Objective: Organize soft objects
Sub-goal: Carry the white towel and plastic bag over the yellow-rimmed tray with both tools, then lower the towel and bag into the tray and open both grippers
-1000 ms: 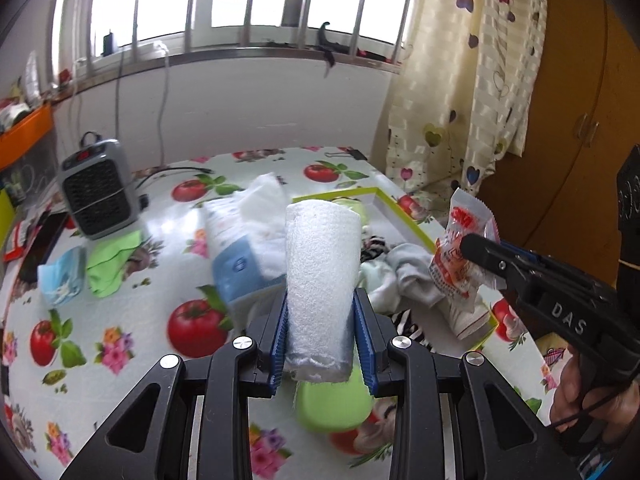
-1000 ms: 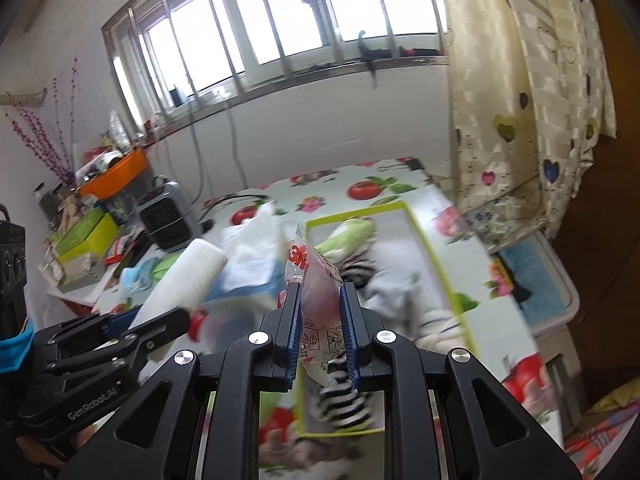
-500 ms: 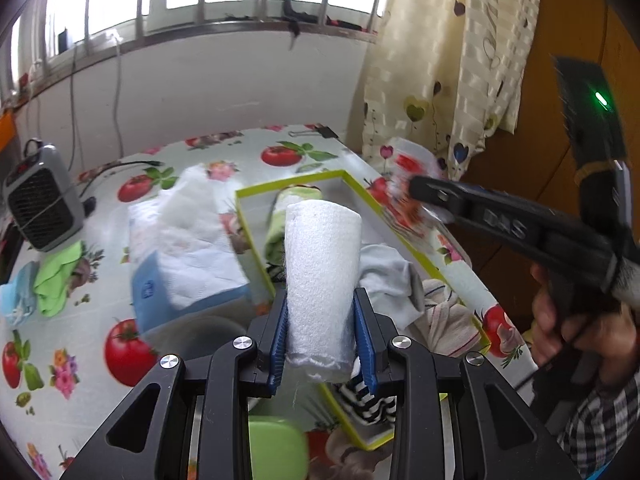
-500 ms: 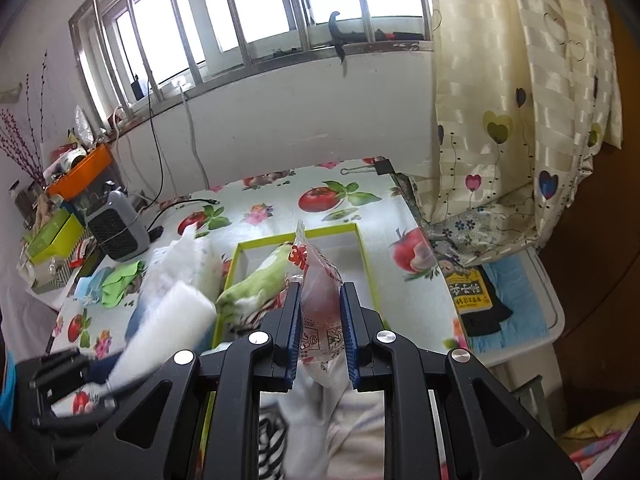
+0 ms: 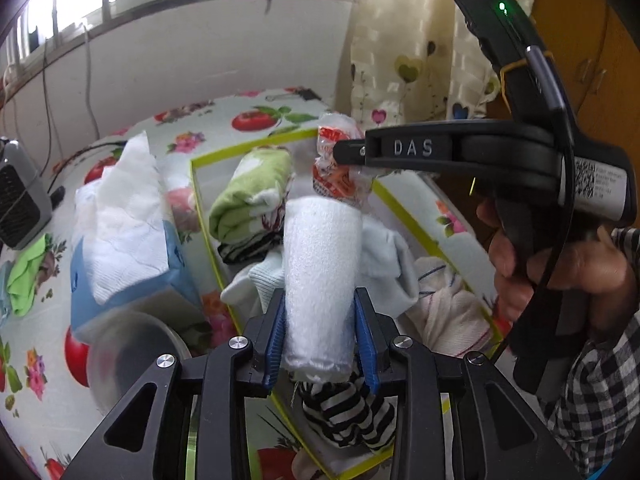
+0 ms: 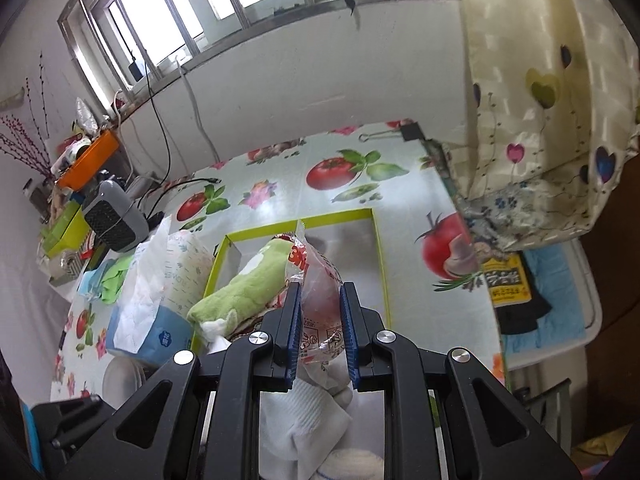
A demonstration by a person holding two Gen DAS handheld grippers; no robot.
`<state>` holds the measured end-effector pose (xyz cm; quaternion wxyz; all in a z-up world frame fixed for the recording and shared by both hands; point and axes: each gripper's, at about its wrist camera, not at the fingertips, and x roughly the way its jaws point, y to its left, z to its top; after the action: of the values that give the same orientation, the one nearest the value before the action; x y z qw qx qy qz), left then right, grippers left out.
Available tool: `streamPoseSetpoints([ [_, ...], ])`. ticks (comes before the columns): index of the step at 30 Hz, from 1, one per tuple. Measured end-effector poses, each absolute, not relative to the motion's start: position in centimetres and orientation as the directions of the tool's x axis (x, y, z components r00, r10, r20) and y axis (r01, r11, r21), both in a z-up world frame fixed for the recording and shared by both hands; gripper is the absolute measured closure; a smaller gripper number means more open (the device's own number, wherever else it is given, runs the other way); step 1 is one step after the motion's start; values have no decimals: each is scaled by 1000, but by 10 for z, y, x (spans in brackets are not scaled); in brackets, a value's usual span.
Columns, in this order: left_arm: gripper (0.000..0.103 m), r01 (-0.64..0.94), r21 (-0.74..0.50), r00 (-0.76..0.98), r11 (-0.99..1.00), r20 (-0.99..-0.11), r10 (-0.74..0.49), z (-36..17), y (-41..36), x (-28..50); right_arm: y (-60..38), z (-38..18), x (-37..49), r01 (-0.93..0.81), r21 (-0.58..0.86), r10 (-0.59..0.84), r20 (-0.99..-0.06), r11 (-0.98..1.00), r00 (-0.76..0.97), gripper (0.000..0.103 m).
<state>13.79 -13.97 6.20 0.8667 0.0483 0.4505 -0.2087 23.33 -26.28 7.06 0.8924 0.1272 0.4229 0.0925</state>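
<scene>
The left gripper [image 5: 320,336] was clamped on a rolled white towel [image 5: 320,280], its blue pads pressed against the lower part of the roll, which stood nearly upright between them. The right gripper [image 6: 320,320] was clamped on a clear plastic packet with red print [image 6: 320,304]; seen from the left wrist, that packet [image 5: 336,168] hung at the tip of the right gripper [image 5: 344,152], which a hand [image 5: 560,276] in a checked sleeve [image 5: 600,392] held by its black grip. Both held items were over a shallow box with a yellow-green rim [image 6: 300,222].

Inside the box lay a folded green towel [image 5: 252,196] toward the far end, pale socks [image 5: 384,264] in the middle, a white cloth with blue stitching [image 5: 452,312] to the right, and a black-and-white striped sock [image 5: 348,412] at the near end.

Just left of the box stood a blue tissue pack [image 5: 124,240] with a sheet pulled up. The box and pack rested on a tablecloth printed with tomatoes [image 6: 340,184]. A small grey heater [image 6: 114,216] stood well apart at the far left.
</scene>
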Motion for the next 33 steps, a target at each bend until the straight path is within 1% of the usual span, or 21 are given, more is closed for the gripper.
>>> streamPoseSetpoints([
  [3, 73, 407, -110, 503, 907, -802, -323, 60, -141, 137, -262, 64, 239, -63, 297, 273, -745, 953, 609, 83],
  [4, 70, 408, -106, 503, 907, -803, -320, 59, -142, 137, -262, 62, 241, -61, 291, 267, -749, 955, 606, 83],
  [6, 68, 410, -102, 500, 907, -806, -316, 58, -143, 136, -263, 58, 245, -53, 281, 256, -759, 958, 599, 83],
  [11, 56, 426, -117, 494, 897, -801, -339, 58, -147, 135, -258, 52, 249, -51, 242, 224, -772, 969, 594, 83],
  [15, 55, 427, -130, 491, 895, -797, -351, 59, -146, 133, -256, 51, 249, -50, 206, 195, -780, 977, 594, 83],
  [17, 50, 426, -140, 489, 894, -795, -357, 60, -144, 132, -255, 53, 248, -62, 197, 194, -777, 979, 599, 82],
  [20, 45, 425, -145, 500, 894, -785, -365, 65, -142, 128, -254, 54, 246, -60, 183, 182, -775, 981, 605, 74],
  [21, 45, 429, -149, 507, 891, -777, -374, 68, -141, 126, -254, 55, 246, -59, 180, 178, -774, 982, 608, 66],
  [22, 44, 431, -150, 511, 890, -773, -377, 71, -140, 124, -254, 56, 245, -65, 185, 186, -768, 981, 613, 60],
  [24, 39, 428, -141, 522, 892, -768, -372, 74, -140, 123, -252, 58, 243, -71, 181, 186, -764, 981, 618, 54],
  [27, 38, 424, -148, 530, 893, -759, -378, 78, -137, 120, -250, 63, 240, -66, 150, 158, -762, 986, 628, 53],
  [33, 38, 424, -154, 534, 892, -753, -384, 82, -136, 118, -252, 75, 232, -68, 176, 177, -741, 982, 648, 53],
])
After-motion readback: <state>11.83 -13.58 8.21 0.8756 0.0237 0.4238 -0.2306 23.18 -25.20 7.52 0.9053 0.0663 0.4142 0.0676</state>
